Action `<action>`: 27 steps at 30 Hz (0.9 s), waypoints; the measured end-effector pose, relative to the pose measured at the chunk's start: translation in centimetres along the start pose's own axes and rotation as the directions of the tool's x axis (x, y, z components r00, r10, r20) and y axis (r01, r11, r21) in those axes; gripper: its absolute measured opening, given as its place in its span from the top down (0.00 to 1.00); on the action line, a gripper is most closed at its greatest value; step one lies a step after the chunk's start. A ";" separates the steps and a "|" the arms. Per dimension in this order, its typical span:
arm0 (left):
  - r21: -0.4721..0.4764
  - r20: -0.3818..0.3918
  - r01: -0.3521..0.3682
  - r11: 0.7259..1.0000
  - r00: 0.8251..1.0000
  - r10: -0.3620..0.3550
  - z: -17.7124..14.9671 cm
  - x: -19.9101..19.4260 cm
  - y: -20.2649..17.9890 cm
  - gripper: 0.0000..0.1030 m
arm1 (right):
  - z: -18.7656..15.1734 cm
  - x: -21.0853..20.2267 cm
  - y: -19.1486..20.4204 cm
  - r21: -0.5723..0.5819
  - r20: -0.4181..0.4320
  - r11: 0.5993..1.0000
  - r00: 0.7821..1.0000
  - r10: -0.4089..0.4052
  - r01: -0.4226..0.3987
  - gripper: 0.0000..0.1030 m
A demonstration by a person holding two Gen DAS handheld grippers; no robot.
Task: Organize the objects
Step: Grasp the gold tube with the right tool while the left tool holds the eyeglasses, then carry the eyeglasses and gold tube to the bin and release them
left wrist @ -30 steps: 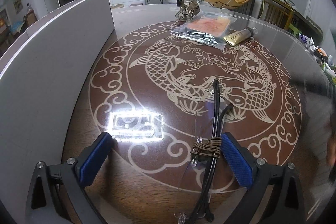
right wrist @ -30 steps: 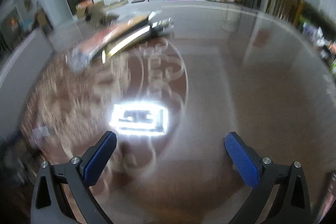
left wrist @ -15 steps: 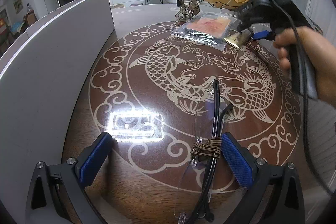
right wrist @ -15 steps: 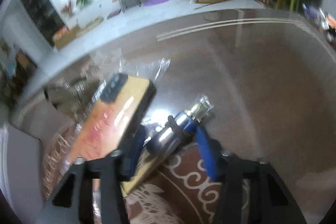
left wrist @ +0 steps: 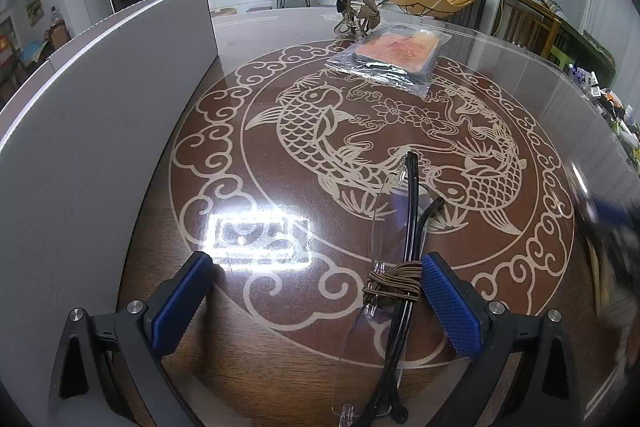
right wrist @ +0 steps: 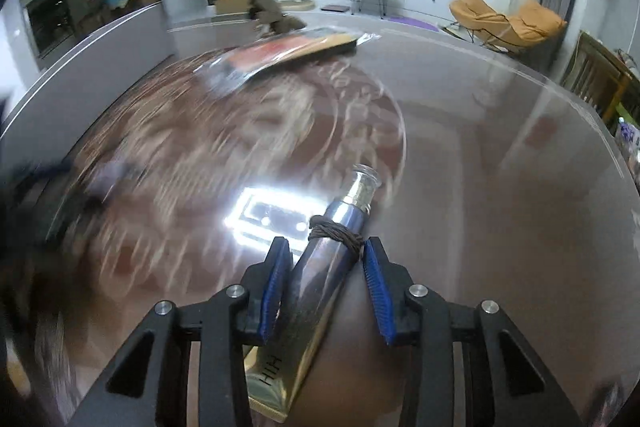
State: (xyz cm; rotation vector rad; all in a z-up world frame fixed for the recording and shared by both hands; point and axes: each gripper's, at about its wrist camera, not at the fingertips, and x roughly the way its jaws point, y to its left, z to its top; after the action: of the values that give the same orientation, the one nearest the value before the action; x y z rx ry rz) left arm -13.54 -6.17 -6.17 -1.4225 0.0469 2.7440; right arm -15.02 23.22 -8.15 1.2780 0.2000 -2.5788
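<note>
While the right claw (right wrist: 326, 279) pinches one gold tube (right wrist: 320, 283) between its blue pads, the tube runs lengthwise between them, clear cap end pointing ahead, above the blurred tabletop (right wrist: 500, 167). One brown band (right wrist: 336, 233) wraps the tube just beyond the pads. The left claw (left wrist: 316, 301) stands spread over the tabletop, gripping nothing; one pair of glasses (left wrist: 404, 255), bound by its own brown cord, lies just beside its right pad. One plastic-wrapped packet (left wrist: 394, 55) lies well beyond the glasses.
</note>
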 end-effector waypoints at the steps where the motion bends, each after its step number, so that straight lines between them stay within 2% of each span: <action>1: 0.000 0.000 0.000 1.000 1.000 0.000 0.0 0.0 0.0 0.00 | -0.7 -0.5 0.1 0.002 0.003 1.000 1.000 -0.001 0.001 0.61; 3: 0.000 0.000 0.000 1.000 1.000 0.000 0.0 0.0 0.0 0.00 | -2.3 -1.7 0.4 0.013 0.010 1.000 1.000 -0.013 0.013 0.56; 5: 0.000 0.000 0.000 1.000 1.000 0.000 0.0 0.0 0.0 0.00 | -2.9 -2.2 0.1 0.039 0.016 0.999 1.000 -0.024 0.023 0.44; 7: 0.000 0.000 0.000 1.000 1.000 0.000 0.0 0.0 0.0 0.00 | -3.6 -2.8 0.2 0.058 0.004 0.997 0.999 -0.049 0.048 0.25; 10: 0.000 0.000 0.000 1.000 1.000 0.000 0.0 0.0 0.0 0.00 | -3.7 -2.5 -0.2 0.107 -0.015 0.991 0.997 -0.080 0.081 0.13; 17: -0.003 -0.003 0.001 1.000 1.000 -0.001 0.0 0.0 0.0 0.00 | -3.9 -2.1 -0.8 0.159 -0.038 0.980 0.993 -0.113 0.118 0.04; 20: 0.029 -0.079 0.021 0.999 0.997 -0.018 0.7 0.3 -0.1 0.00 | -3.4 -2.1 -0.6 0.166 -0.083 0.979 0.991 -0.104 0.117 0.04; 21: 0.036 -0.097 0.025 0.999 0.995 -0.022 1.0 0.4 -0.1 0.00 | -3.0 -2.0 -0.4 0.168 -0.097 0.981 0.992 -0.080 0.095 0.05; 23: 0.043 -0.135 0.031 0.999 0.991 -0.025 1.4 0.5 -0.1 0.00 | -2.3 -1.8 0.1 0.168 -0.100 0.982 0.993 -0.066 0.083 0.16; 25: 0.057 -0.134 0.043 0.997 0.990 -0.035 1.6 0.6 -0.3 0.02 | -1.7 -1.7 0.5 0.142 -0.094 0.986 0.993 -0.076 0.089 0.47; 26: 0.083 -0.091 0.060 0.995 0.994 -0.052 1.5 0.1 -0.5 0.20 | -1.4 -1.7 0.5 0.140 -0.085 0.986 0.993 -0.084 0.096 0.58; 27: 0.104 -0.063 0.072 0.992 0.996 -0.066 1.4 -0.3 -0.7 0.48 | -1.4 -1.7 0.2 0.148 -0.081 0.985 0.994 -0.080 0.091 0.73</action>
State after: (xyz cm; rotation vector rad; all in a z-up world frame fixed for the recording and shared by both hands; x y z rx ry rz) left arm -14.45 -5.41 -5.18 -1.4490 0.1416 2.6024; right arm -12.91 23.60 -7.61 1.4503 0.0755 -2.6649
